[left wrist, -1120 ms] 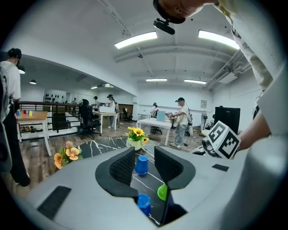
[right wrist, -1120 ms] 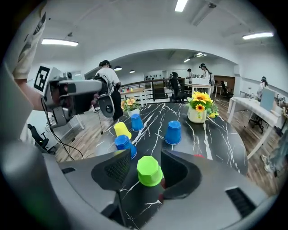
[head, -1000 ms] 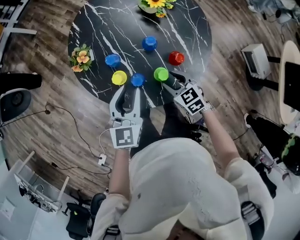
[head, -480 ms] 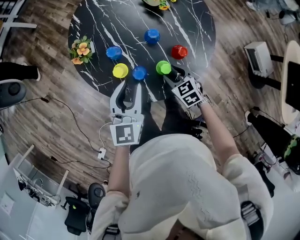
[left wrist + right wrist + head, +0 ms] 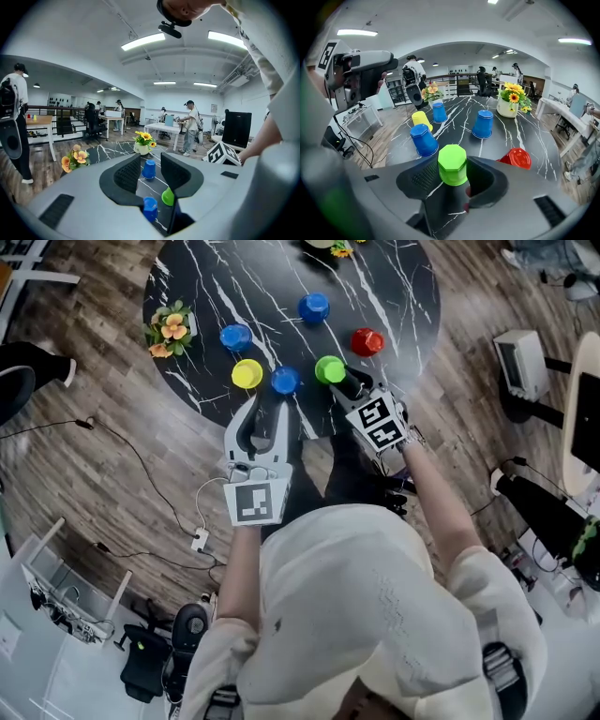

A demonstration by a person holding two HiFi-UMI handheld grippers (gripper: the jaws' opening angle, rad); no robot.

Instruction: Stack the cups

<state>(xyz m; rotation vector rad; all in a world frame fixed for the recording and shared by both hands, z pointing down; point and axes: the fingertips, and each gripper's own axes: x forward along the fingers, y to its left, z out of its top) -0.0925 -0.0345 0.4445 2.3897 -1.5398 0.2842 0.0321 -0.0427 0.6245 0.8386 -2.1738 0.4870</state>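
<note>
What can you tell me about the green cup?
The green cup is bright, plastic-looking, with an eight-sided base. It stands upside down on the black marbled table, near its edge, apart from the other cups. The right tool has it between its jaws, which have just been closing; whether they press it yet is unclear.

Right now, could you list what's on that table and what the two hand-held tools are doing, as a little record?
Surface: round black marble table
Plastic cups, upside down: three blue cups, yellow cup, red cup, green cup
Stacked: none yet
Right gripper: jaws have just been closing, green cup between them, seemingly not clamped
Left gripper: jaws apart, empty
</note>
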